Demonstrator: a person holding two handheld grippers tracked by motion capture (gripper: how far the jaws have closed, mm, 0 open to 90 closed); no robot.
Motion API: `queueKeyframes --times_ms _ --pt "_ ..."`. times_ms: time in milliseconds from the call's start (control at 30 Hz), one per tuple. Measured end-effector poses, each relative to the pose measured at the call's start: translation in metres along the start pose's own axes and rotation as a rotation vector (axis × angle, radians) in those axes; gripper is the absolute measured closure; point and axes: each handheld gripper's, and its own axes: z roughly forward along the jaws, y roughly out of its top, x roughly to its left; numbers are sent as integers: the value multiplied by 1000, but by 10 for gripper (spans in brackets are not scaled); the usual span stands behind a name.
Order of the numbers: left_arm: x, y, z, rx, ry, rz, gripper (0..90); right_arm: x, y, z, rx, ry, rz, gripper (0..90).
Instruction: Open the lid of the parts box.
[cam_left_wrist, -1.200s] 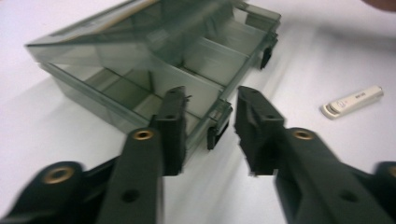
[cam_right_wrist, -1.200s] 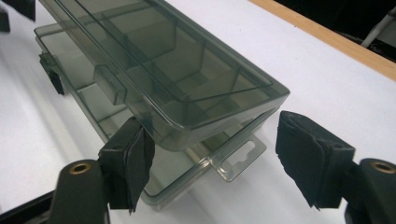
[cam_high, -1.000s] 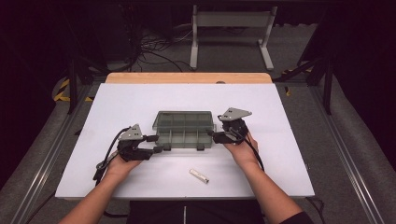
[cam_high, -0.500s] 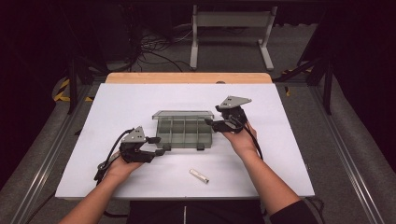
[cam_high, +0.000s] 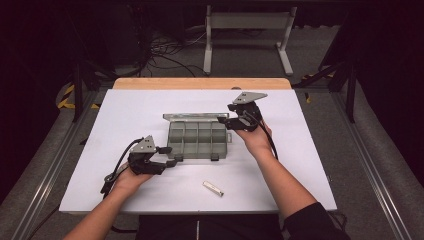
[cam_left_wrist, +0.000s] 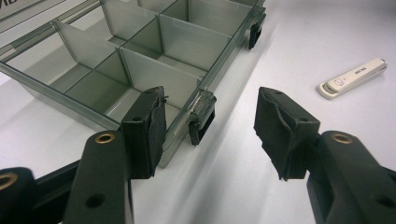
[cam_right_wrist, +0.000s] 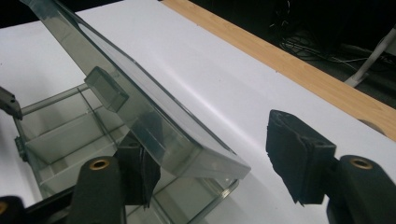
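Smoky clear plastic compartment box (cam_high: 198, 139), mid white desk (cam_high: 125, 115), lid (cam_right_wrist: 140, 107) raised partway. My left gripper (cam_left_wrist: 210, 123): jaws approx. half open, straddling near-left corner w/ black latch (cam_left_wrist: 201, 122), nothing gripped. My right gripper (cam_right_wrist: 210, 161): jaws just been closing, lid edge between, not pinched. Small white stick (cam_high: 213, 188) near front edge.

We see a smoky grey, see-through compartment box (cam_high: 198, 139) with black latches (cam_left_wrist: 201, 125) on a white table top (cam_high: 310, 150) edged in pale wood. Our left gripper (cam_high: 169, 156) and right gripper (cam_high: 226, 121) are black with grey plates, and the small stick (cam_high: 213, 188) is cream-white
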Motion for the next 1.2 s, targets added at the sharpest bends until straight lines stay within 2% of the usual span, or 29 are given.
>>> queueKeyframes --times_ms 433,867,1200 --pt "1 -1 0 -6 -9 -15 432 -16 9 14 -21 10 34 437" --pt "2 -1 1 -15 -23 -19 408 -23 10 33 0 24 73 514" --pt "3 -2 1 -24 -36 -28 400 -27 9 45 28 21 80 556"
